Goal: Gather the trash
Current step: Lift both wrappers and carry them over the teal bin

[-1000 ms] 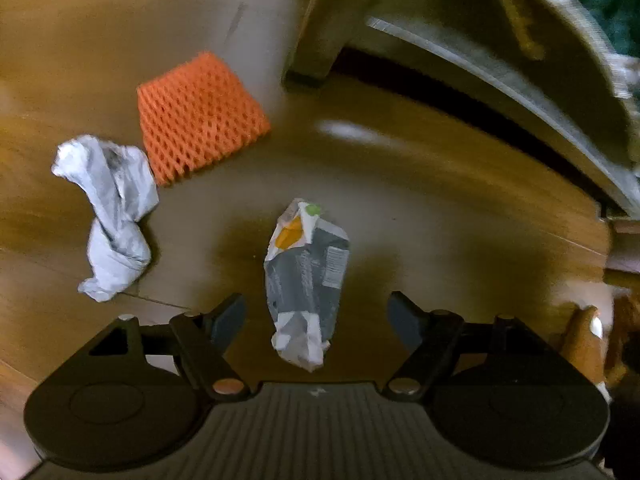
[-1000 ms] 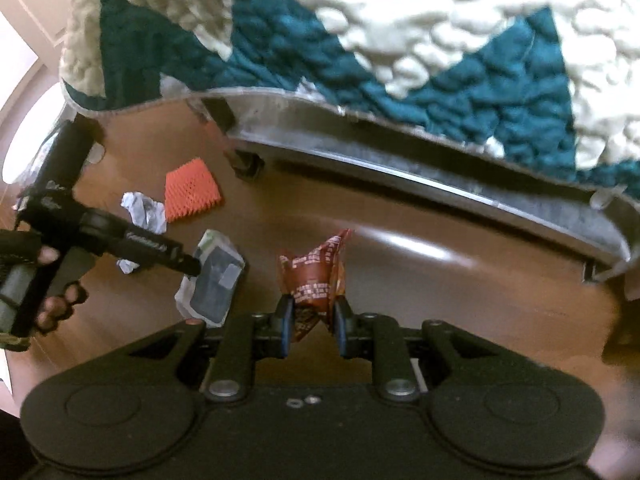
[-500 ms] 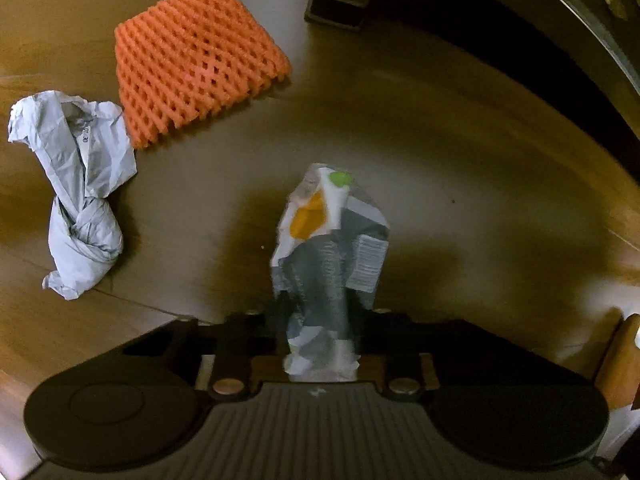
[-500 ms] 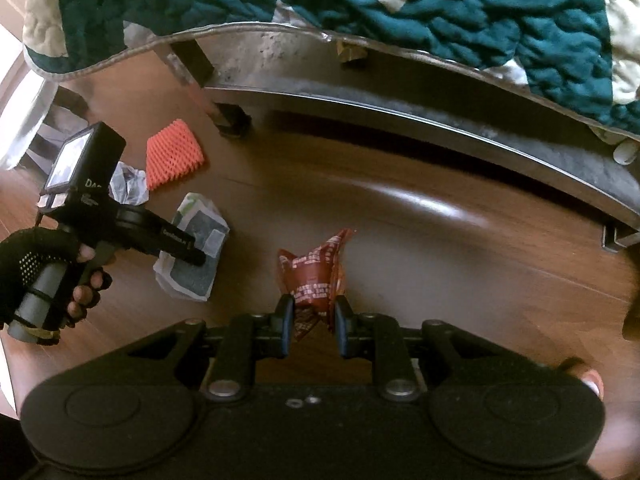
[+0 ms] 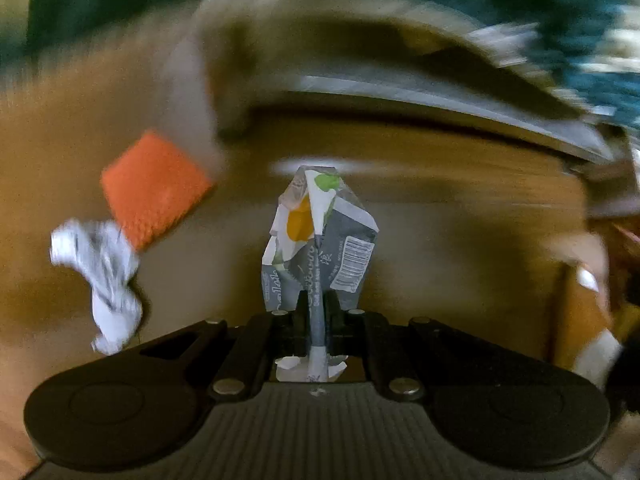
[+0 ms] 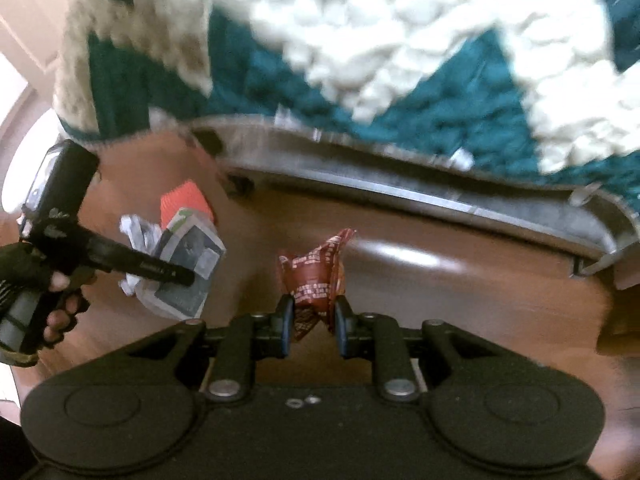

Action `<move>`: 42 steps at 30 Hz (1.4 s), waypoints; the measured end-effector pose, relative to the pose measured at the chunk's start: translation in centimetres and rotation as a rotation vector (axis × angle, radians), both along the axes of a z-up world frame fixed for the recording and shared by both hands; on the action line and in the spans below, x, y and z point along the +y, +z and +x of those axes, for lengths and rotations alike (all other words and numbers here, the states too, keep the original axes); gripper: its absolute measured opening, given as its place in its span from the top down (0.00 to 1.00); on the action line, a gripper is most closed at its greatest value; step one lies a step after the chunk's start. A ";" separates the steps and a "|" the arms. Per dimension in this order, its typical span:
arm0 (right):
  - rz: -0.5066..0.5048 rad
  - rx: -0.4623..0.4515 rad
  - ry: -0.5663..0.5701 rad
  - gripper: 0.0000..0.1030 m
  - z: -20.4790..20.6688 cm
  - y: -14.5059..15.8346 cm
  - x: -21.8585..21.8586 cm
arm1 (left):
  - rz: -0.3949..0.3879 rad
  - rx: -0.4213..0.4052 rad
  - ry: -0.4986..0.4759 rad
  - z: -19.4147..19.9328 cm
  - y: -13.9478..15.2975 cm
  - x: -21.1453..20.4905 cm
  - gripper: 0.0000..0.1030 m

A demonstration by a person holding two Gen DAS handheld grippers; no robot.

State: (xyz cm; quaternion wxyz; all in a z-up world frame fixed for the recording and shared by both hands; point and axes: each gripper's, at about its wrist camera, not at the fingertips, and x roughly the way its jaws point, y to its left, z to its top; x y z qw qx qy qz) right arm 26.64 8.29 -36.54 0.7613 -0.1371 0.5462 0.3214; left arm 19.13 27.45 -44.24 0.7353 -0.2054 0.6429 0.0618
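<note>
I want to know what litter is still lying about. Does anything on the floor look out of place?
Yes. An orange foam net and a crumpled white paper lie loose on the wooden floor near the bed frame. The left gripper holds a squashed carton and the right gripper a red wrapper.

A barcode shows on the grey carton (image 5: pixel 320 248); its print is unreadable

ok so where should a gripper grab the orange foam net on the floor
Take the orange foam net by its free near edge, coming from above. It lies flat on the wooden floor, so pinch a fold of mesh there, clear of the crumpled white paper beside one corner.
</note>
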 end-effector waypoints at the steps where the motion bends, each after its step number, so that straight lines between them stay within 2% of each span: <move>1: 0.009 -0.010 -0.008 0.80 0.0 1.1 -0.4 | 0.005 -0.020 -0.026 0.6 1.4 -0.3 0.94; 10: 0.119 -0.110 -0.071 0.80 -0.9 12.8 -4.9 | 0.023 -0.205 -0.158 4.8 17.3 -4.9 0.94; 16: 0.189 -0.172 -0.098 0.80 -1.9 20.9 -8.6 | 0.064 -0.298 -0.196 4.8 26.1 -8.8 0.94; 23: 0.263 -0.278 -0.151 0.80 -3.5 30.6 -15.1 | 0.109 -0.415 -0.233 4.2 36.2 -14.4 0.94; 26: 0.296 -0.290 -0.177 0.80 -4.5 34.5 -18.8 | 0.096 -0.458 -0.246 4.0 40.0 -17.5 0.94; 30: 0.301 -0.353 -0.205 0.80 -6.1 38.9 -23.1 | 0.095 -0.528 -0.281 3.7 45.3 -22.1 0.94; 34: 0.327 -0.380 -0.262 0.80 -7.3 42.4 -27.8 | 0.118 -0.607 -0.331 3.7 49.7 -27.3 0.94; 42: 0.288 -0.534 -0.363 0.80 -8.6 48.7 -36.1 | 0.104 -0.771 -0.462 4.5 57.5 -38.4 0.94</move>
